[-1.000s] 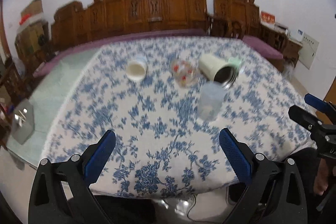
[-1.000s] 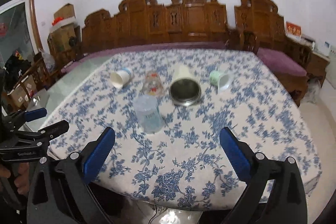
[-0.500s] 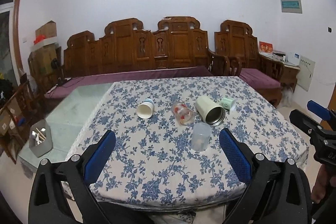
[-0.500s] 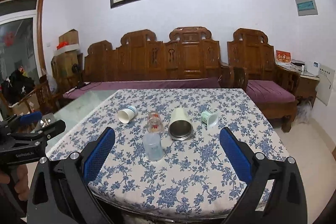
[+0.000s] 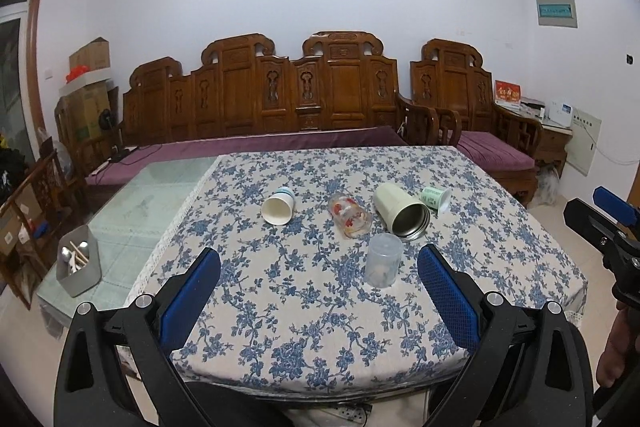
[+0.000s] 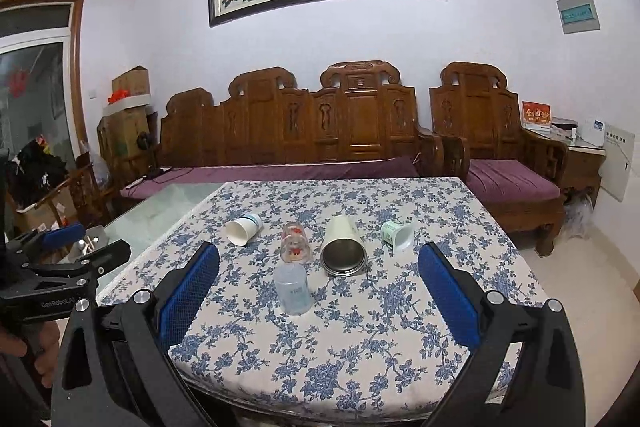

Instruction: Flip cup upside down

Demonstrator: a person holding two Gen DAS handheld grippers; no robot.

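A clear plastic cup (image 5: 383, 260) (image 6: 293, 289) stands mouth down on the blue-flowered tablecloth (image 5: 320, 307), nearest to me. Behind it lie on their sides a white paper cup (image 5: 278, 206) (image 6: 243, 227), a glass with red print (image 5: 349, 216) (image 6: 295, 242), a cream steel-lined tumbler (image 5: 400, 211) (image 6: 343, 246) and a small green cup (image 5: 436, 198) (image 6: 398, 234). My left gripper (image 5: 319, 287) is open and empty, short of the table's near edge. My right gripper (image 6: 319, 287) is open and empty too, also back from the cups.
A grey holder with utensils (image 5: 77, 265) stands on the bare glass tabletop at the left. A carved wooden bench with purple cushions (image 5: 304, 107) runs behind the table. Boxes (image 5: 86, 87) are stacked at the far left. The other gripper shows at the right edge (image 5: 608, 223).
Both grippers have drawn back and tilted up from the table, so the cups look smaller and the wall painting has come into view. The cups have not moved.
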